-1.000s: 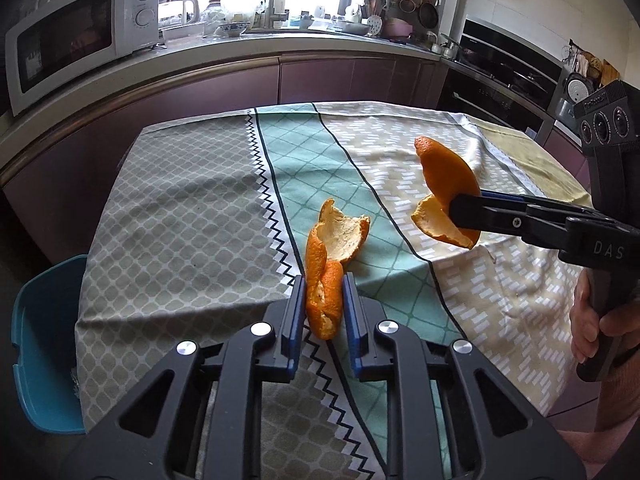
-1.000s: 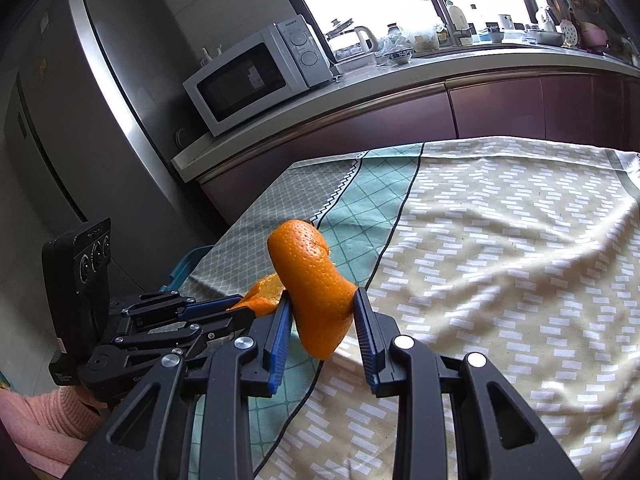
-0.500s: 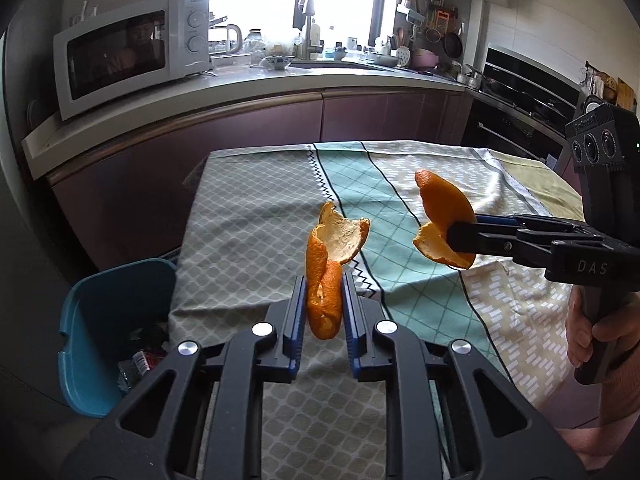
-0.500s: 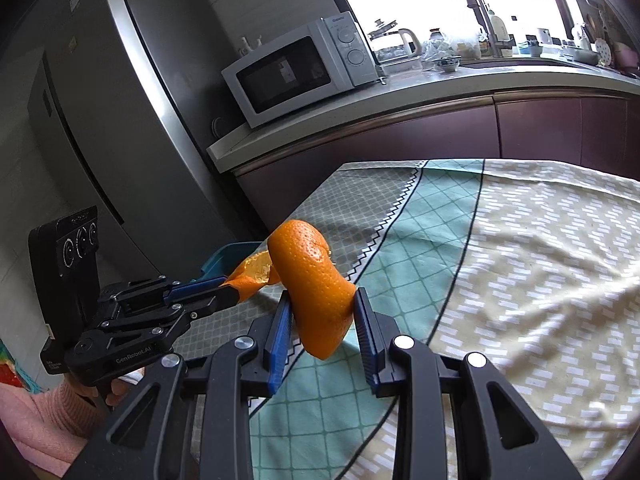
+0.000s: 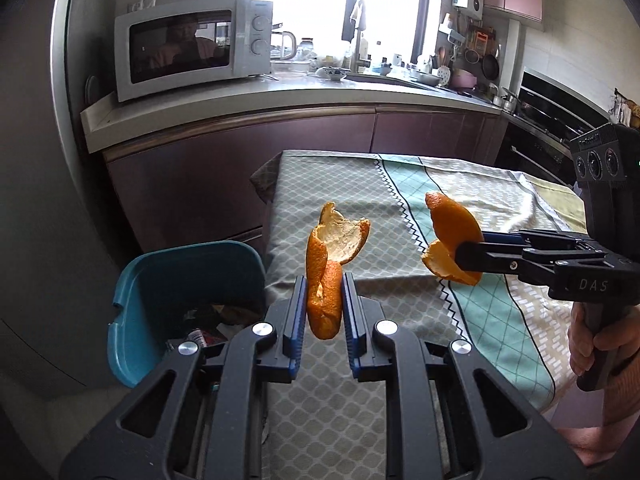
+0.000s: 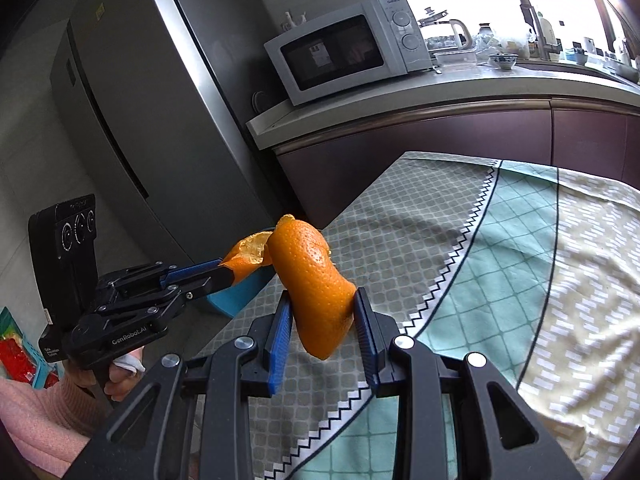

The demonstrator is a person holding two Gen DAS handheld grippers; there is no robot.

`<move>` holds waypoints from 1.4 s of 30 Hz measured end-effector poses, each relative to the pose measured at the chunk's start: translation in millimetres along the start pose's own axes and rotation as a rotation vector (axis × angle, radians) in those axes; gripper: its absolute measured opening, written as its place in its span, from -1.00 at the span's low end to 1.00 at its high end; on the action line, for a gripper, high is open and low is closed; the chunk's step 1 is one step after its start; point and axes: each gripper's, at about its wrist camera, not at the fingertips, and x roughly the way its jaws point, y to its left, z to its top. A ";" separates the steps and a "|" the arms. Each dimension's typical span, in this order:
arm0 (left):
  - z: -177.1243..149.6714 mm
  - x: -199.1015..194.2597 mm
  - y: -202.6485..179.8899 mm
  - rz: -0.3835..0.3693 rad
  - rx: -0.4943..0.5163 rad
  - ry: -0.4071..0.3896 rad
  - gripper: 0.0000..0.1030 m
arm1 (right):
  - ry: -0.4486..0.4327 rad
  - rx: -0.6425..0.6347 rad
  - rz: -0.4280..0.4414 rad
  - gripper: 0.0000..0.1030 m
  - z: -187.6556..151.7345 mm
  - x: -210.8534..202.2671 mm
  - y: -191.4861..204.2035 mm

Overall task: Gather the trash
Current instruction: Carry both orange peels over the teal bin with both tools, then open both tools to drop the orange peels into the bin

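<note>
Left gripper clamped on a long peel, held upright, pith side showing at top. Peel hangs in the air near the bench edge, just right of the bin. Right gripper clamped on a curved peel, orange skin facing its camera; in the left view this second peel sits over the bench, right of the bin and well clear of the cloth. Both peels off the surface, apart from each other. Bin is teal, stands on the floor against the bench's left end, some rubbish visible inside, contents unclear. Patterned cloth covers the bench. Microwave on the counter behind the bin; fridge left of it. Right hand grips the handle.
</note>
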 end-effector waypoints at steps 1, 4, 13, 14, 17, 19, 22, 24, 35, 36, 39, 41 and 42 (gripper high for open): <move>-0.8 -1.8 7.6 0.010 -0.011 -0.002 -0.66 | 0.006 -0.010 0.006 -0.43 1.5 4.2 4.6; -3.0 -6.0 27.2 0.043 -0.043 -0.007 -0.66 | 0.026 -0.036 0.029 -0.44 6.6 17.3 17.5; -16.5 -11.4 83.6 0.142 -0.121 -0.005 -0.66 | 0.090 -0.105 0.081 -0.44 24.4 65.2 51.3; -18.2 -11.2 88.1 0.151 -0.128 -0.002 -0.66 | 0.096 -0.108 0.086 -0.44 26.6 70.7 54.4; -22.5 -6.7 101.7 0.169 -0.146 0.007 -0.65 | 0.110 -0.121 0.094 -0.44 33.2 86.5 64.8; -23.9 -3.0 108.6 0.178 -0.154 0.014 -0.65 | 0.122 -0.116 0.104 -0.44 36.5 97.2 68.4; -23.6 4.0 118.8 0.182 -0.173 0.015 -0.65 | 0.146 -0.112 0.110 -0.44 40.7 114.2 73.0; -23.4 8.9 124.3 0.182 -0.183 0.017 -0.65 | 0.164 -0.108 0.116 -0.44 42.6 125.3 75.8; -33.5 44.3 141.2 0.166 -0.230 0.065 -0.65 | 0.232 -0.099 0.077 -0.42 46.6 166.7 84.1; -33.4 47.3 142.3 0.166 -0.231 0.069 -0.65 | 0.236 -0.096 0.073 -0.42 46.9 169.9 84.1; -33.0 54.2 142.9 0.165 -0.234 0.076 -0.65 | 0.250 -0.092 0.064 -0.41 45.6 177.6 84.2; -32.8 58.1 141.6 0.166 -0.233 0.078 -0.65 | 0.259 -0.086 0.060 -0.41 45.2 182.7 82.2; -32.5 60.7 141.1 0.166 -0.233 0.080 -0.65 | 0.263 -0.083 0.058 -0.41 44.4 184.4 81.6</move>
